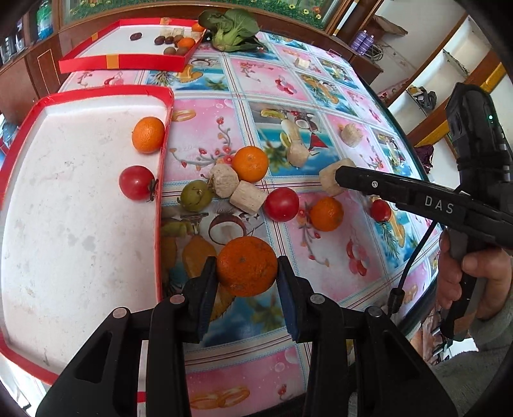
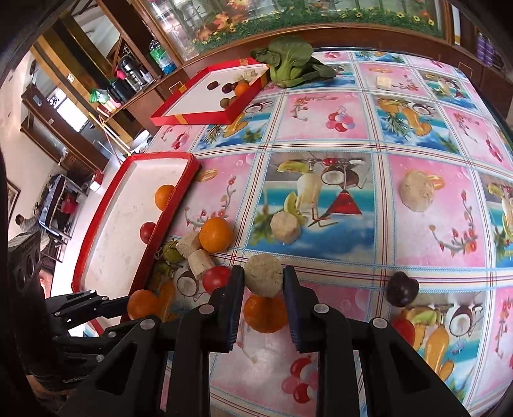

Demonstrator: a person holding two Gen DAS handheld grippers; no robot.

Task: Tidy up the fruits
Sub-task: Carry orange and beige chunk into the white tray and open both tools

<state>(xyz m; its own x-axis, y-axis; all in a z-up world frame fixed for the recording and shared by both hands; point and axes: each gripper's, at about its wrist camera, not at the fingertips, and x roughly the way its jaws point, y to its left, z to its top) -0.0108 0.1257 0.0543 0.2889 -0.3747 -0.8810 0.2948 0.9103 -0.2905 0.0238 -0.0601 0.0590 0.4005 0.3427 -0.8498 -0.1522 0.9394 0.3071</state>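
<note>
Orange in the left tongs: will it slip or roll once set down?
The orange is round, so it probably rolls once released. Pads touch only its sides, so it might pivot. Its dimpled skin likely resists slipping in the left tongs.

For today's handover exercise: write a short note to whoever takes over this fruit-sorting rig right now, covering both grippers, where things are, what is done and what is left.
Left gripper: shut on an orange, beside the near red tray.
Right gripper: shut on a pale beige chunk.
Done: near tray holds one orange and one tomato; the far red tray holds small dark fruits and an orange.
Left on the tablecloth: two oranges, two tomatoes, a green fruit, several beige chunks, a dark plum, a leafy green.
</note>
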